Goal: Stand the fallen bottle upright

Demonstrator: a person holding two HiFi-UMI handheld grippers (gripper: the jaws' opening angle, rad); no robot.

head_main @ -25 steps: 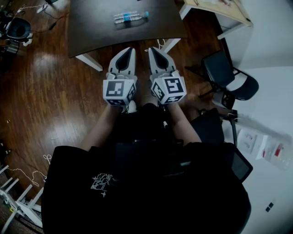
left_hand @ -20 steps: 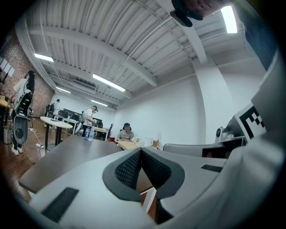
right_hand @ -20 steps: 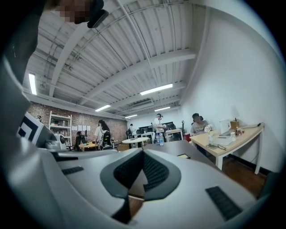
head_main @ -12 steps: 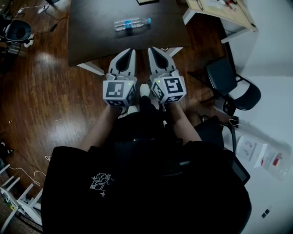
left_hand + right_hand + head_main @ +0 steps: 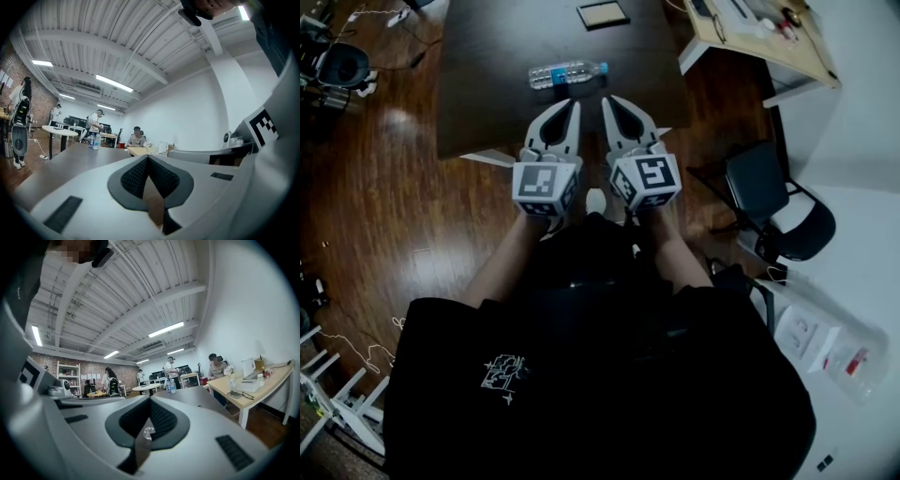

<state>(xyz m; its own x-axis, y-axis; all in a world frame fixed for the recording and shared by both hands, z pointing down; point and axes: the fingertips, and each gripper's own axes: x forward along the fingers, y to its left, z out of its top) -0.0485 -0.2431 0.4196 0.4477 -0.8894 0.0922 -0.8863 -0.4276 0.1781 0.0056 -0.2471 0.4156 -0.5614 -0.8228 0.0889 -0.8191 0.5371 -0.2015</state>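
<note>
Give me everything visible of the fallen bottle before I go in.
The bottle is clear plastic, with a blue cap and a bluish label band round its middle. It lies on its side on the dark table, near the front edge, cap toward the head view's right. Only the table touches it.

we see a glossy brown wooden floor [image 5: 384,216] under a dark tabletop [image 5: 487,112], with a black chair [image 5: 769,183] and a pale wooden desk [image 5: 759,47] off to one side. a white ribbed ceiling [image 5: 140,37] carries long strip lights [image 5: 112,83] above a plain white wall [image 5: 187,108]. a brick wall [image 5: 80,367] closes the far end, and a round white table [image 5: 58,131] stands in the distance.
</note>
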